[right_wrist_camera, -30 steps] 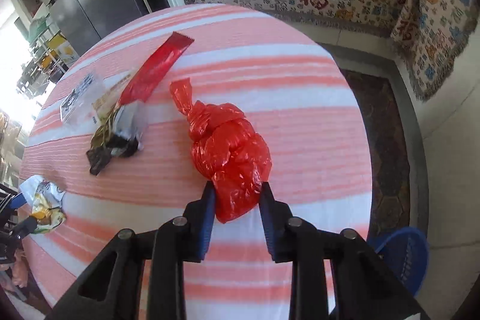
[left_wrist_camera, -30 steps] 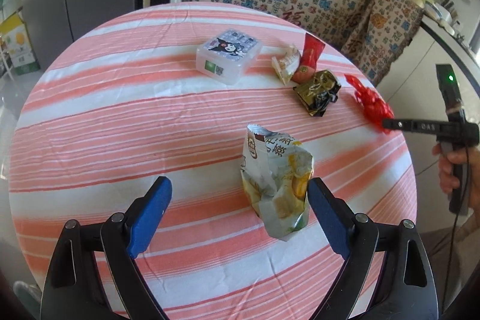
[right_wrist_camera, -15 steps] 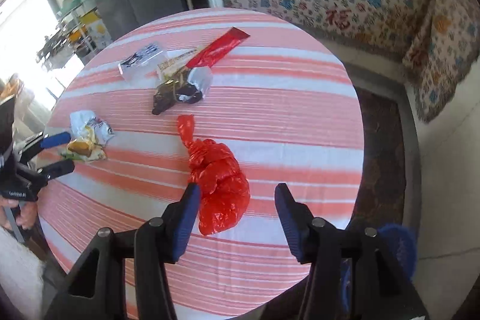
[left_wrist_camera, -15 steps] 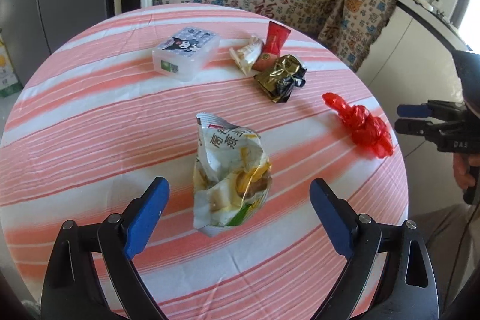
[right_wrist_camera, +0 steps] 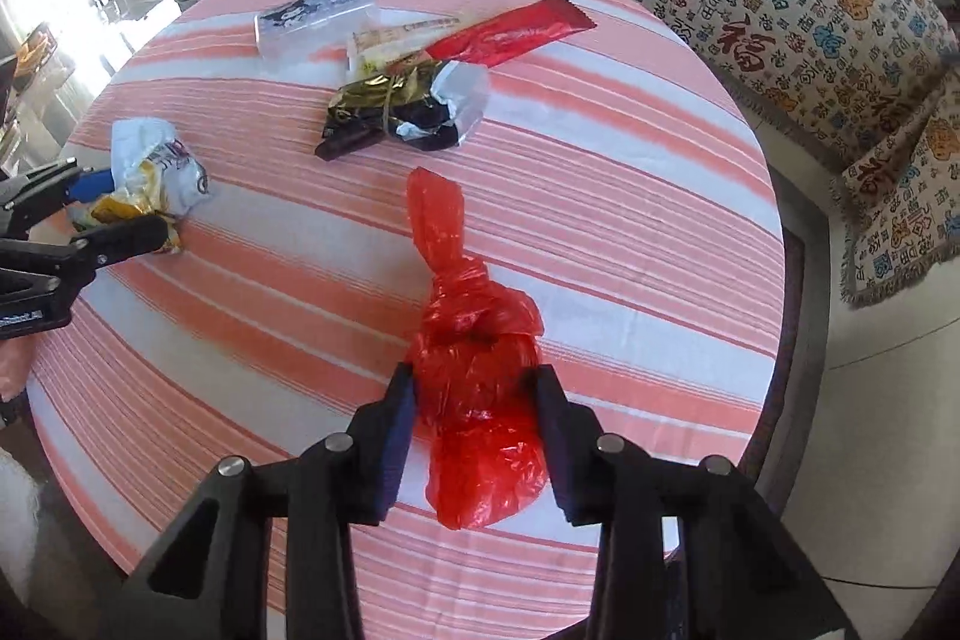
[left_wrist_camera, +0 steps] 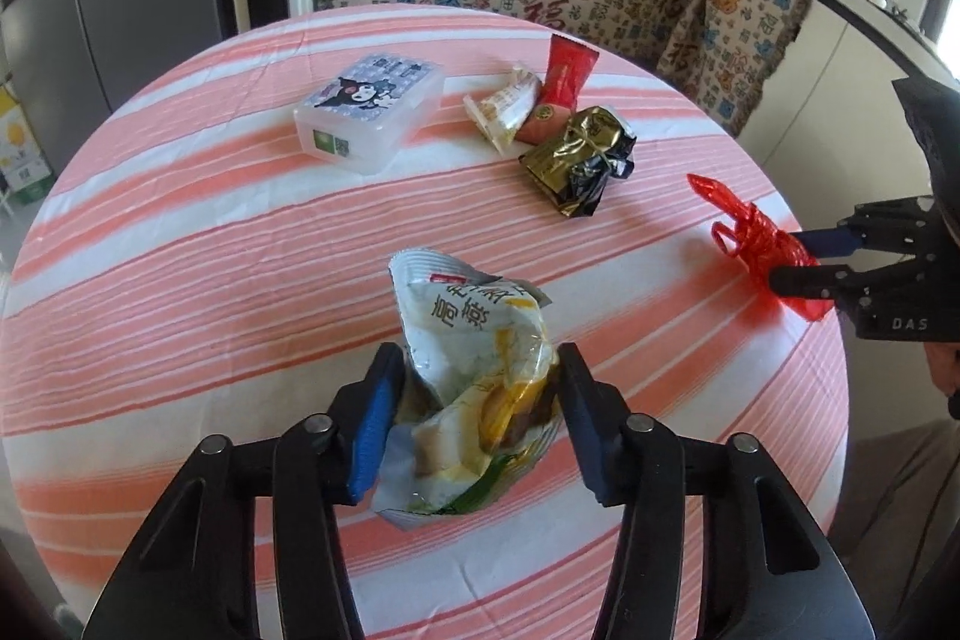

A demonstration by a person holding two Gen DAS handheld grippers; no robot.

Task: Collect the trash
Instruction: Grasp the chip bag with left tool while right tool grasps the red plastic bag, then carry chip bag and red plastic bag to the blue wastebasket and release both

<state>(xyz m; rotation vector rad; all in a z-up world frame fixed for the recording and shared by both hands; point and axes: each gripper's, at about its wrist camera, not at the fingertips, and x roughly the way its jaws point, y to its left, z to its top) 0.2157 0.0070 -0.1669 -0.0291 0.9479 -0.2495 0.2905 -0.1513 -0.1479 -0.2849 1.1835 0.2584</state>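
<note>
Both jaws have just been closing: the left gripper (left_wrist_camera: 474, 418) pinches the crumpled snack bag (left_wrist_camera: 468, 382), and the right gripper (right_wrist_camera: 474, 409) squeezes the knotted red bag (right_wrist_camera: 480, 388) near the table's (right_wrist_camera: 630, 196) edge; both should lift straight up, gently.

On the round table (left_wrist_camera: 180, 244) the crumpled snack bag (left_wrist_camera: 474, 340) lies at six o'clock by the near rim, between the left gripper (left_wrist_camera: 474, 400) pads. The lidded box (left_wrist_camera: 372, 112) sits at eleven, well apart. At one o'clock three wrappers (left_wrist_camera: 558, 124) cluster, touching each other. The knotted bag (right_wrist_camera: 480, 388) rests at three near the table's edge, with the right gripper (right_wrist_camera: 474, 394) closed around it
</note>
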